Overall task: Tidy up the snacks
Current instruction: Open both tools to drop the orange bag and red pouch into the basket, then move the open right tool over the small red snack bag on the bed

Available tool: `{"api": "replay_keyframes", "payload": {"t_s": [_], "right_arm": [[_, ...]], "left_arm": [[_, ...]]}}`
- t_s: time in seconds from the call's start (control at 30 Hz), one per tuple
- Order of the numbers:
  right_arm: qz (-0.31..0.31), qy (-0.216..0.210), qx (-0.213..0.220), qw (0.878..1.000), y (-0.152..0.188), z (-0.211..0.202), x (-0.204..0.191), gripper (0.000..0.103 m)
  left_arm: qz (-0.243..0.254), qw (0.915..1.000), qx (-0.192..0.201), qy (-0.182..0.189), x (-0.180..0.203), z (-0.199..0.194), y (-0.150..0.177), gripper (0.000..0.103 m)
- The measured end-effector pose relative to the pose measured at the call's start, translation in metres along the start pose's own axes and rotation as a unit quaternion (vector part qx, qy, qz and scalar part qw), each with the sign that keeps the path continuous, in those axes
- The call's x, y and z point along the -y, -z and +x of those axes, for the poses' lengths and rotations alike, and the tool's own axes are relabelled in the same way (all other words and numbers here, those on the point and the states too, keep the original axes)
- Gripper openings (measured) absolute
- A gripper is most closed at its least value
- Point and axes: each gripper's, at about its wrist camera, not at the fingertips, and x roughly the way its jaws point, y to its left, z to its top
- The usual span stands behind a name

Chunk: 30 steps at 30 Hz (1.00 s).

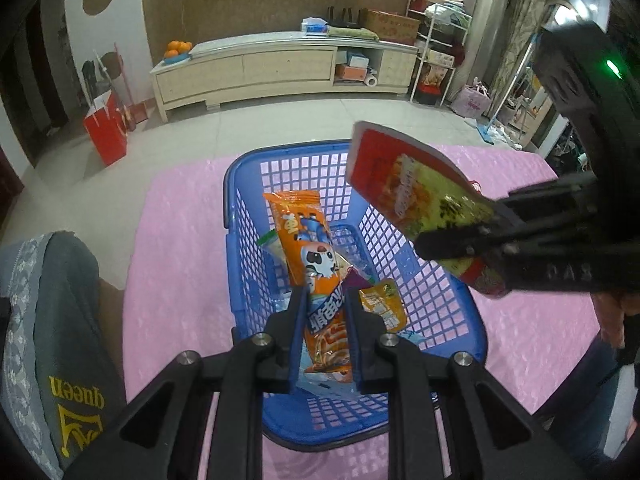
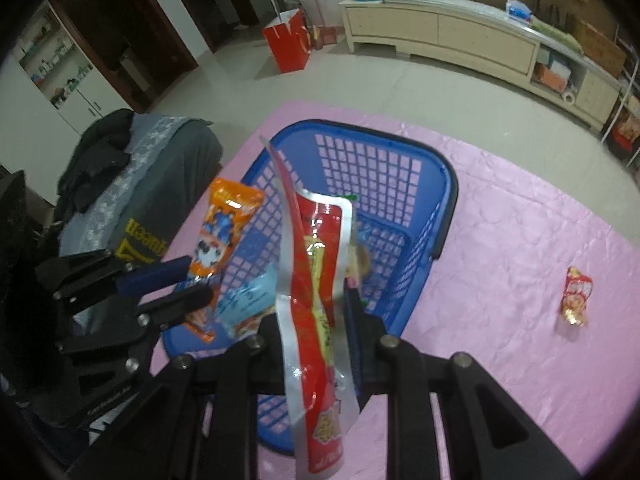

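While both grippers, left (image 1: 325,320) w/ orange packet (image 1: 308,248), right (image 2: 320,320) w/ red pouch (image 2: 320,320), hover over the blue basket (image 1: 440,308) already holding several snacks, one small packet (image 2: 576,294) waits on the pink surface (image 2: 520,260).

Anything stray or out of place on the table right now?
One small red snack packet lies alone on the pink tablecloth, apart from the blue plastic basket holding the other snacks. Nothing looks spilled or damaged.

- My left claw (image 1: 325,304) covers the orange packet's (image 1: 308,248) lower part.
- The basket (image 2: 448,184) floor is mostly hidden.
- The small wrapper's (image 2: 577,295) print is too small to read.
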Motion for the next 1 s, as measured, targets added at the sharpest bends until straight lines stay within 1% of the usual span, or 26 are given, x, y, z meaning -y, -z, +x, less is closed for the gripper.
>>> {"api": "replay_keyframes", "payload": {"t_s": [0.2,0.27,0.3,0.33,0.37,0.4,0.43,0.47,0.5,0.57,0.67,0.8,1.0], "right_arm": [[-0.021,0.016,-0.004,1.000,-0.005,0.008,-0.010,0.027],[-0.023,0.022,-0.008,0.999,-0.005,0.010,-0.010,0.030],[-0.029,0.030,-0.009,0.999,-0.005,0.010,-0.011,0.030],[-0.034,0.035,-0.009,0.999,-0.004,0.010,-0.011,0.034],[-0.041,0.045,-0.005,0.998,-0.003,0.007,-0.011,0.047],[-0.042,0.050,-0.001,0.998,-0.004,0.006,-0.010,0.057],[-0.040,0.056,0.007,0.998,-0.003,0.001,-0.007,0.073],[-0.039,0.057,0.011,0.998,-0.002,-0.003,-0.003,0.079],[-0.034,0.057,0.018,0.998,-0.001,-0.009,0.001,0.079],[-0.027,0.057,0.025,0.998,0.003,-0.018,0.010,0.080],[-0.016,0.062,0.033,0.997,0.007,-0.033,0.025,0.080],[0.009,0.069,0.043,0.997,0.016,-0.055,0.058,0.080],[0.045,0.081,0.052,0.994,0.030,-0.079,0.103,0.080]], "left_arm": [[-0.003,1.0000,-0.003,-0.001,-0.004,0.005,0.000,0.018],[-0.009,1.0000,-0.004,-0.001,-0.006,0.005,0.000,0.018],[-0.011,0.9999,-0.003,0.000,-0.006,0.005,0.000,0.022],[-0.012,0.9999,-0.003,0.003,-0.006,0.004,0.000,0.028],[-0.013,0.9999,-0.003,0.006,-0.006,0.004,0.001,0.042],[-0.012,0.9999,-0.003,0.011,-0.006,0.003,0.002,0.047],[-0.011,0.9999,-0.004,0.013,-0.004,0.002,0.002,0.047],[-0.009,0.9999,-0.005,0.013,-0.002,0.000,0.002,0.048],[-0.008,0.9999,-0.005,0.011,0.000,-0.001,0.003,0.052],[-0.010,0.9999,-0.003,0.008,0.001,-0.004,0.001,0.056],[-0.012,0.9999,0.002,0.006,0.007,-0.010,-0.003,0.056],[-0.005,0.9999,0.009,0.001,0.021,-0.016,-0.012,0.056],[-0.003,0.9998,0.020,0.004,0.053,-0.016,-0.033,0.056]]}}
